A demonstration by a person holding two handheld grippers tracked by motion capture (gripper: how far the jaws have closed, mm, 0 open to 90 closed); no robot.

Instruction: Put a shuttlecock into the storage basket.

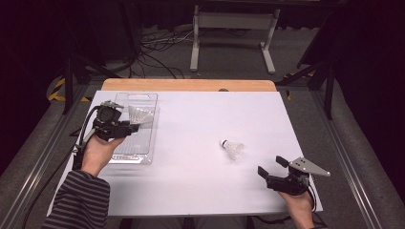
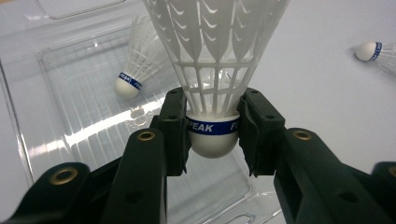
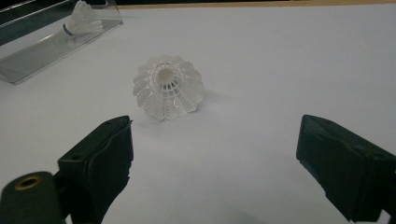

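Left hand-held gripper over the clear plastic tray at the worktop's left side, clamped on a white shuttlecock. Both black pads pressed against the rounded cork with its blue PEAK band, one on each side, feather skirt fanning up and away from the hand-held gripper. Seen from the left gripper view, cork held above the tray's ribbed floor, not touching it. A second shuttlecock lying on its side inside the tray, beyond the held one and well apart from the pads, cork towards the hand-held gripper.

Third shuttlecock lying on the bare white worktop well to the right of the tray, outside it, cork pointing back towards the tray. Right hand-held gripper resting low near the worktop's near right corner, far from the tray, with the jaws standing wide apart and nothing between them. In the right gripper view, the loose shuttlecock just ahead of the spread jaws and a little left of their midline, open skirt end facing the camera, clear of both pads. Tray far off at upper left of that view, with a shuttlecock above it.

Striped sleeve on the left forearm, at the tray's near side.
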